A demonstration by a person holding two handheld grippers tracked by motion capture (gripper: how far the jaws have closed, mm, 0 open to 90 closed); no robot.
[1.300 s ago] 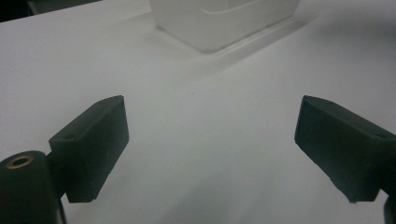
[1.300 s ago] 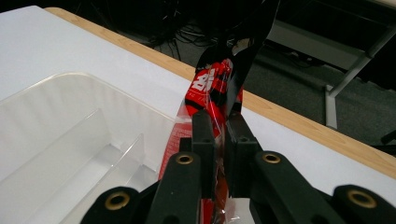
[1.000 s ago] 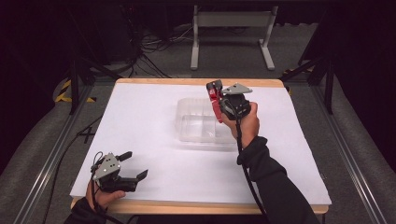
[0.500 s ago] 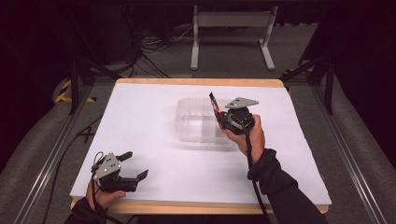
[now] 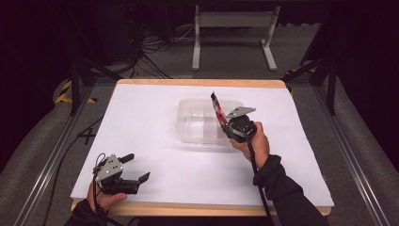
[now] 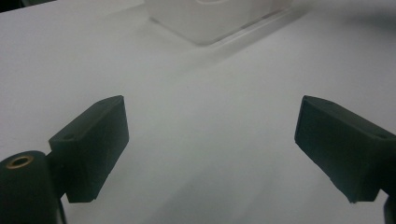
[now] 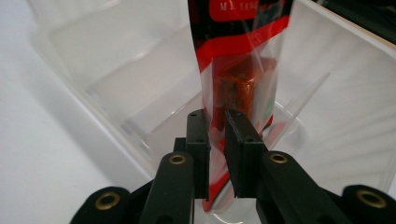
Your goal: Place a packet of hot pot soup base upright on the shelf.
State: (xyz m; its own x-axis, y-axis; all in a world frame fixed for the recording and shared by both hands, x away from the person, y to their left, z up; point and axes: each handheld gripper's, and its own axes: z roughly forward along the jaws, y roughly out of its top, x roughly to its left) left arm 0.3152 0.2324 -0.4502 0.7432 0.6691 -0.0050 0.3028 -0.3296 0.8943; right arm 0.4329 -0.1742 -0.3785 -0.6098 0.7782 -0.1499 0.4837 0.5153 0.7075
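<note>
Packet (image 7: 238,60) pinched by right gripper (image 7: 217,123) over clear bin's (image 5: 188,134) rim.

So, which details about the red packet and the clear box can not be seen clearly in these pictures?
- Red packet: in the right gripper view the top edge cuts off its label; the print is blurred.
- Its contents: an orange-brown lump behind glossy film, not identifiable.
- Its lower end: covered by the right gripper.
- Clear box: in the high view, too small and transparent to tell whether anything lies inside.
- In the left gripper view, the box is blurred and cut off.
</note>
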